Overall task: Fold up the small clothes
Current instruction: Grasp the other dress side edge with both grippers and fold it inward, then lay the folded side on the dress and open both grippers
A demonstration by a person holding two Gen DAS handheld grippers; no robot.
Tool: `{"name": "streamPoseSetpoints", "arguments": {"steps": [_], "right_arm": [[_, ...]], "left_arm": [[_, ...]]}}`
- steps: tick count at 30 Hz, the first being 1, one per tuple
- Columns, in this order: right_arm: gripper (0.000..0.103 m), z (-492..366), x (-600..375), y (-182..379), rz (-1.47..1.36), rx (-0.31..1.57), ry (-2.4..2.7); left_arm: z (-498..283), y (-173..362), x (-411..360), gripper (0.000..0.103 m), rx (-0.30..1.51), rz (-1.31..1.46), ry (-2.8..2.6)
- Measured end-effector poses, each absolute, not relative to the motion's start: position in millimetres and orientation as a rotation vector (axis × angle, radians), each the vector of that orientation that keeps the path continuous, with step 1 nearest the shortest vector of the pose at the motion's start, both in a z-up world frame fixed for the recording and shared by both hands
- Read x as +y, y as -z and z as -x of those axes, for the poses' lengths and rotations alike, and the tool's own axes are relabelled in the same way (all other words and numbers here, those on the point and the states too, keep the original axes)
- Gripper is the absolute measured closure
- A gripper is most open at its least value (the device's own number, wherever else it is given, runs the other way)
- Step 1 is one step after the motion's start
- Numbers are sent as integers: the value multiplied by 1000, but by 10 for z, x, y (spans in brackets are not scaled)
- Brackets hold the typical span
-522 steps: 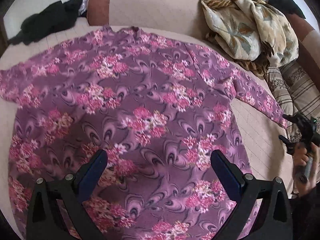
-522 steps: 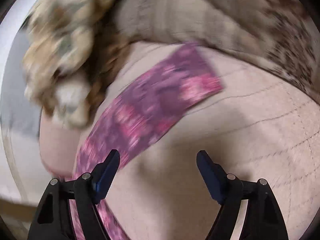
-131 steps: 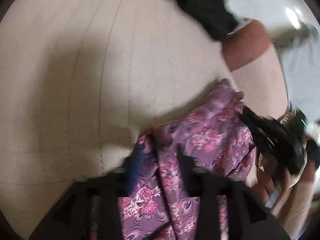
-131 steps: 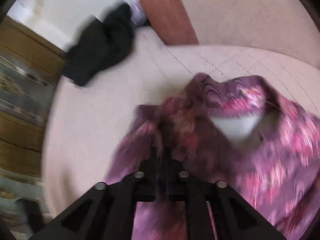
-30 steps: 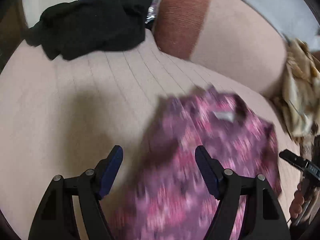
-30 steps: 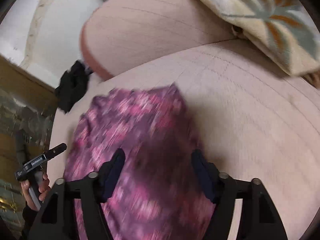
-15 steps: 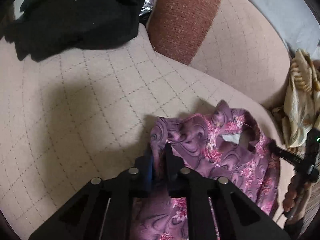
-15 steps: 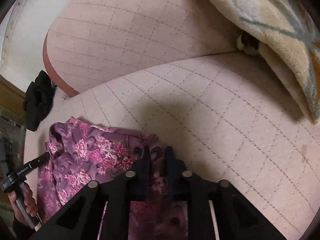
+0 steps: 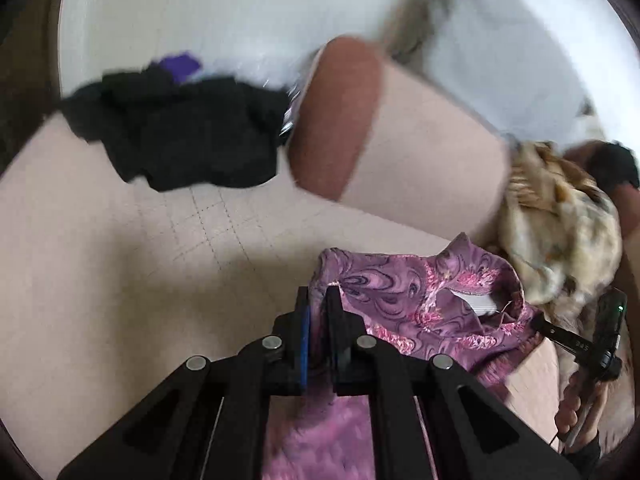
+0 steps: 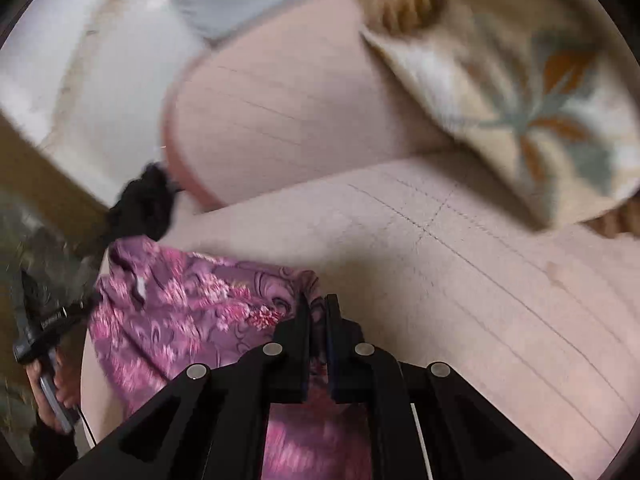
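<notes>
Garment (image 9: 420,300) corners hidden between both grippers' clamped fingers (image 9: 334,320)

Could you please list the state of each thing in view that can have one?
Left claw: shut on the floral top.
Right claw: shut on the floral top.
Floral top: pinched at two spots along its upper edge, neck opening showing, bunched, fold unfinished.
Black garment: crumpled in a heap on the sofa.
Patterned blanket: heaped against the backrest.
</notes>
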State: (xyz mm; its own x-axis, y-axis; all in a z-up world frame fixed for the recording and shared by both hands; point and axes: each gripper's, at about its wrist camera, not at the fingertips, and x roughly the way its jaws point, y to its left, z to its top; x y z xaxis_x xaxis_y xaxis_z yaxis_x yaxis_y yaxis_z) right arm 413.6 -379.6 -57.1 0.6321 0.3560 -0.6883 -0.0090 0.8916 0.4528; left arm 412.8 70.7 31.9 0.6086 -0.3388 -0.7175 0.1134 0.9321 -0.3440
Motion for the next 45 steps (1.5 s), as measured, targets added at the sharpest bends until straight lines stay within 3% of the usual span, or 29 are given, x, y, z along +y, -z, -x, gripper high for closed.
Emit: {"name": "streamPoseSetpoints", "arguments": {"steps": [3, 6, 12, 15, 17, 23, 34, 35, 37, 38, 39, 41, 42, 43, 45], "right_arm": [[99, -3486, -3828, 380, -442, 832, -246], [99, -2795, -3742, 446, -481, 856, -264], [99, -1362, -3470, 882, -573, 893, -211], [99, -1025, -3348, 1139, -576, 912, -154], [99, -980, -3278, 1256, -538, 970, -130], [99, -777, -3220, 1158, -473, 930, -81], [98, -432, -3223, 1227, -485, 929, 4], [98, -379, -3247, 1203, -496, 907, 4], [94, -240, -3311, 1150, -535, 866, 15], [93, -169, -3366, 1121, -591, 854, 0], [87, -85, -3390, 1091, -646, 839, -14], [63, 104, -3369, 980, -682, 793, -33], [44, 211, -3330, 903, -675, 771, -42], [37, 273, -3298, 847, -668, 758, -52], [37, 362, -3251, 714, -644, 742, -78]], "left_arm": [[-3427, -544, 782, 96, 845, 270, 302], [-2731, -444, 798, 96, 867, 244, 294], [-1478, 499, 1068, 96, 1035, 366, 175], [-1280, 794, 1058, 96, 1087, 334, 121], [-1218, 686, 993, 96, 1033, 277, 128], [-957, 576, 978, 96, 986, 271, 141], [-722, 818, 1014, 96, 1130, 226, 27], [-667, 758, 1000, 92, 1117, 232, 42], [-515, 639, 943, 71, 1082, 208, 101], [-450, 600, 925, 52, 1060, 185, 122], [-389, 563, 924, 47, 1028, 183, 135], [-353, 513, 933, 46, 988, 221, 158], [-345, 504, 933, 46, 976, 233, 162], [-335, 498, 941, 46, 971, 236, 160], [-323, 486, 940, 46, 973, 241, 177]]}}
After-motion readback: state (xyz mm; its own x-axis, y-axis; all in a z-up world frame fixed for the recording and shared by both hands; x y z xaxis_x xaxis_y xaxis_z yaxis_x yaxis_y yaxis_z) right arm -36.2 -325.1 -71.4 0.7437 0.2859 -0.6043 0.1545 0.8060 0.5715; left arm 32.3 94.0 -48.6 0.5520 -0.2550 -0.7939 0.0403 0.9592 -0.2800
